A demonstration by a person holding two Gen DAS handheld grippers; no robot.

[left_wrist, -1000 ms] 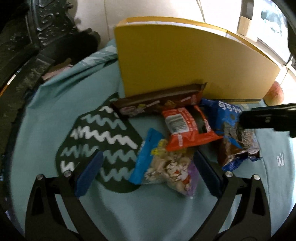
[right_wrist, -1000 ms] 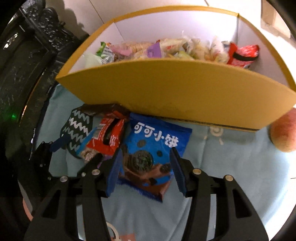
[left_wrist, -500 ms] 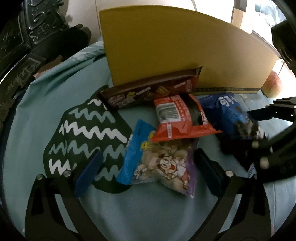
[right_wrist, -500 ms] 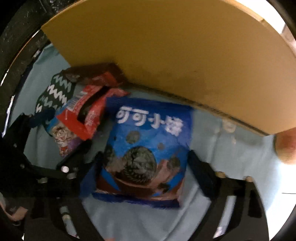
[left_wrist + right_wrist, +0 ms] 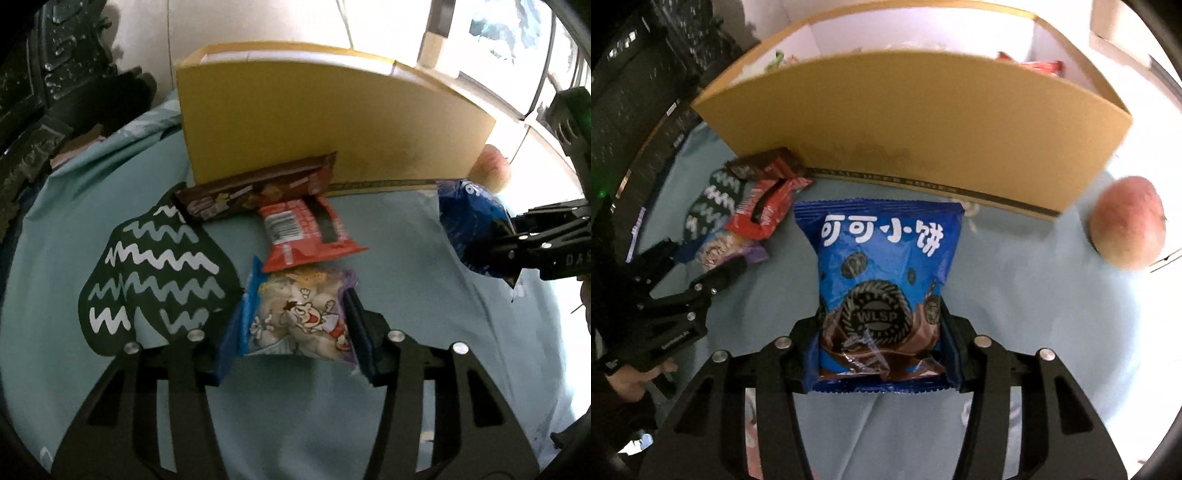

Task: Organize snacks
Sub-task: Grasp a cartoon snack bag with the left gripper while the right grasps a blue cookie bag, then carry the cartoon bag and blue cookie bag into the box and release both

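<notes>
Snacks on teal cloth [image 5: 399,236], near side of yellow cardboard box [image 5: 332,122].

Left gripper [image 5: 291,328]: jaws just closed in, now pinched on both sides of clear popcorn-type bag [image 5: 299,314] with cartoon print and blue edge. Pads touching bag's left and right edges; bag bulged between them. Bag's far end tucked under red packet [image 5: 303,236].

Right gripper [image 5: 882,343]: jaws also just closed in, now clamped on near end of blue cookie bag [image 5: 882,266]. Pads pressing both side edges, wrapper crinkled at the grip. Seen from left wrist view, same bag at far right, hanging tilted from the black fingers, near the box's right corner.

Remaining on cloth:
- brown chocolate bar [image 5: 255,192], lying along box's near wall, touching it
- red packet, barcode side up, just near of the bar, partly overlapping it
- dark patch with white zigzag lines [image 5: 155,269] on cloth, left of the packets

Box interior visible from right wrist view only: several wrappers inside, red ones [image 5: 1034,66] at the right end, others too blurred to identify.

Reddish apple [image 5: 1126,221] on cloth, right of box, just beside its right corner.

Person's hand [image 5: 631,380] in dark sleeve holding left gripper's handle, low left in right wrist view.
</notes>
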